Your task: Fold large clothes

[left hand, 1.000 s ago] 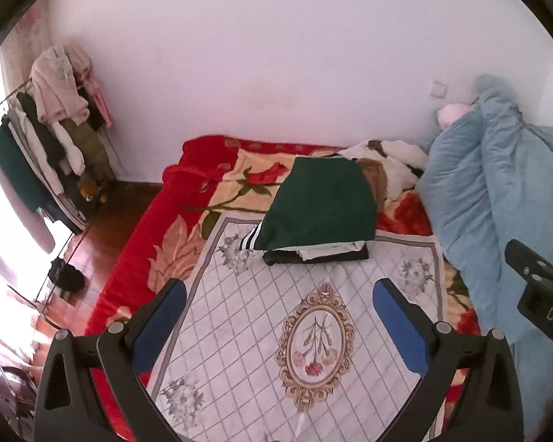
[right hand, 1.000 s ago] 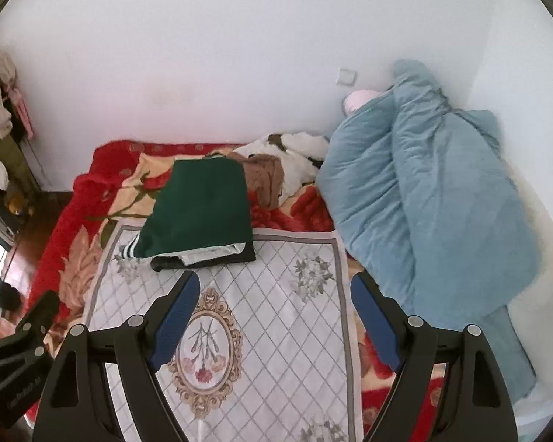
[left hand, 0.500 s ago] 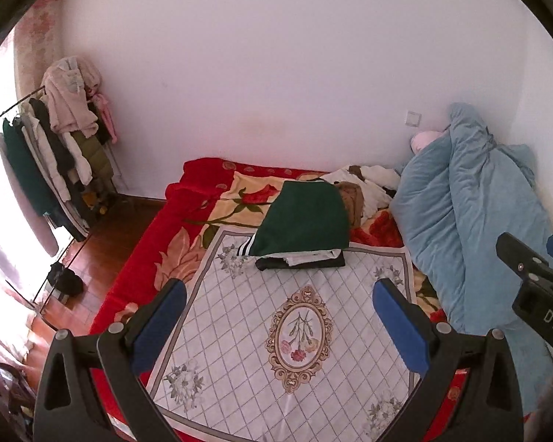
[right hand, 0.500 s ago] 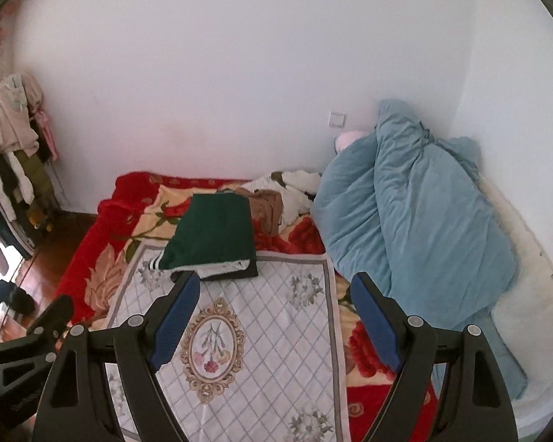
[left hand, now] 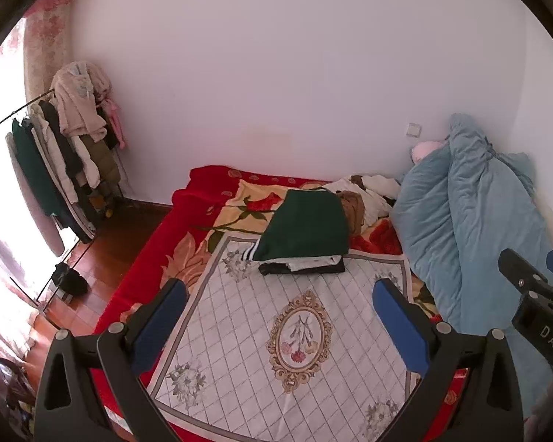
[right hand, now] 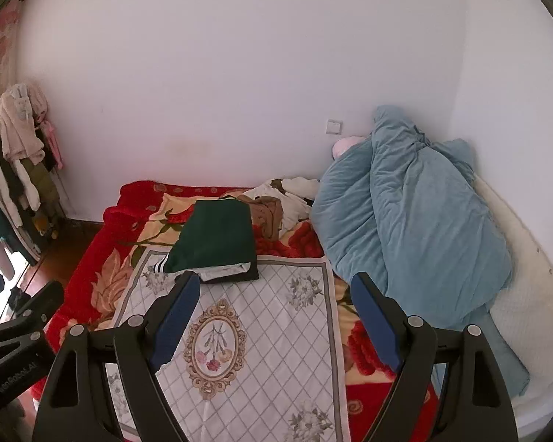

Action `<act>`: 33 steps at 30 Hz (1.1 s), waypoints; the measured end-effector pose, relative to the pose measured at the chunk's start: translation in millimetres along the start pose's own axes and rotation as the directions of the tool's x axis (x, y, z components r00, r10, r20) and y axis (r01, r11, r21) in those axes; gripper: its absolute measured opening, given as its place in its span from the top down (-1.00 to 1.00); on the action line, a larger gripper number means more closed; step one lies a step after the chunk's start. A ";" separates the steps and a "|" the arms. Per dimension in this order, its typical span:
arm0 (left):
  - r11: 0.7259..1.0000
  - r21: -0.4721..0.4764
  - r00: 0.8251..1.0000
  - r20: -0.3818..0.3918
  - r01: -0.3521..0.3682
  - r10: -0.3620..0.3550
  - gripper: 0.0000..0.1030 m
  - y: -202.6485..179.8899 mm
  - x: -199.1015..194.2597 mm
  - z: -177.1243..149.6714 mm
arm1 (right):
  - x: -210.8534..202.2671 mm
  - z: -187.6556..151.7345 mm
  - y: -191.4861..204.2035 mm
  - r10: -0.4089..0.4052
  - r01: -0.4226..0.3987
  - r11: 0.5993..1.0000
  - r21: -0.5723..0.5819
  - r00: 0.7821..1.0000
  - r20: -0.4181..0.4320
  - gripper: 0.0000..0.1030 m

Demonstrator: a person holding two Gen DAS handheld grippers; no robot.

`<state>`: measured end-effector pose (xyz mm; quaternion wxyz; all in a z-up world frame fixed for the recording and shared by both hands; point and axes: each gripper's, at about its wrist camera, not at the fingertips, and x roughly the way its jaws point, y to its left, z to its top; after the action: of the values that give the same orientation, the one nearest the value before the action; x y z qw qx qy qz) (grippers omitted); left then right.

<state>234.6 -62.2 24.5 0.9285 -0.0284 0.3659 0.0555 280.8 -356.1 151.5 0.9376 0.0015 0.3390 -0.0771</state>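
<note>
The right tongs (left hand: 538,294) carry the letters "DAS" in the left wrist view; the left tongs (right hand: 22,324) show faint writing, perhaps "GenRobot.AI", in the right wrist view. Both tongs stand released, with nothing between the blue pads (left hand: 400,326). The folded green garment (left hand: 304,230) lies on top of a small pile of folded clothes (left hand: 306,265) on the bed (left hand: 140,258), beside the blue quilt (left hand: 468,221). Compared with a second ago, both tongs have risen and drawn back: the pile looks smaller, and more wall shows.
</note>
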 end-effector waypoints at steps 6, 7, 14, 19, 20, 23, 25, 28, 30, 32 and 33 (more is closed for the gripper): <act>1.000 -0.002 1.000 -0.007 0.005 -0.005 -1.00 -1.1 -3.3 -0.7 | -4.8 4.8 -0.5 0.010 -0.010 1.000 -0.005 1.000 0.004 -0.67; 1.000 -0.002 1.000 -0.005 0.003 -0.003 -1.00 -1.2 -4.1 -0.8 | -6.2 5.3 0.7 0.014 -0.014 1.000 -0.011 1.000 0.004 -0.67; 1.000 -0.007 1.000 0.000 -0.002 0.002 -1.00 3.2 -6.5 2.0 | -10.8 7.7 3.2 0.025 -0.025 1.000 -0.014 1.000 0.011 -0.67; 1.000 -0.005 1.000 0.010 -0.004 0.004 -1.00 4.0 -9.2 3.4 | -11.3 8.6 3.2 0.038 -0.038 0.999 -0.013 0.999 0.010 -0.67; 1.000 -0.004 1.000 0.011 -0.004 0.004 -1.00 4.3 -9.5 4.2 | -11.1 8.8 3.4 0.038 -0.037 0.999 -0.015 0.999 0.010 -0.67; 1.000 -0.004 1.000 0.018 -0.002 0.002 -1.00 5.7 -11.6 5.4 | -10.8 9.9 3.5 0.043 -0.043 0.999 -0.014 0.999 0.011 -0.67; 1.000 -0.002 1.000 0.018 0.001 -0.001 -1.00 5.2 -12.3 5.3 | -10.3 9.8 2.4 0.047 -0.047 0.999 -0.013 0.999 0.010 -0.67; 1.000 -0.002 1.000 0.021 -0.002 0.002 -1.00 5.9 -12.4 7.7 | -9.9 8.3 1.5 0.049 -0.049 0.999 -0.010 0.999 0.010 -0.67; 1.000 -0.003 1.000 0.022 -0.004 0.004 -1.00 6.0 -12.4 9.2 | -9.4 7.9 0.4 0.051 -0.051 0.999 -0.010 0.999 0.009 -0.67; 1.000 -0.002 1.000 0.024 -0.007 0.007 -1.00 6.4 -12.7 9.8 | -9.0 8.3 0.2 0.048 -0.048 0.999 -0.011 0.999 0.012 -0.67; 1.000 -0.003 1.000 0.022 -0.008 0.008 -1.00 6.4 -12.4 10.3 | -8.1 8.7 0.5 0.050 -0.050 0.999 -0.011 0.999 0.012 -0.67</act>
<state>231.7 -55.9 40.4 0.9322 -0.0277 0.3558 0.0599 280.2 -354.9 163.3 0.9413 0.0044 0.3334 -0.0518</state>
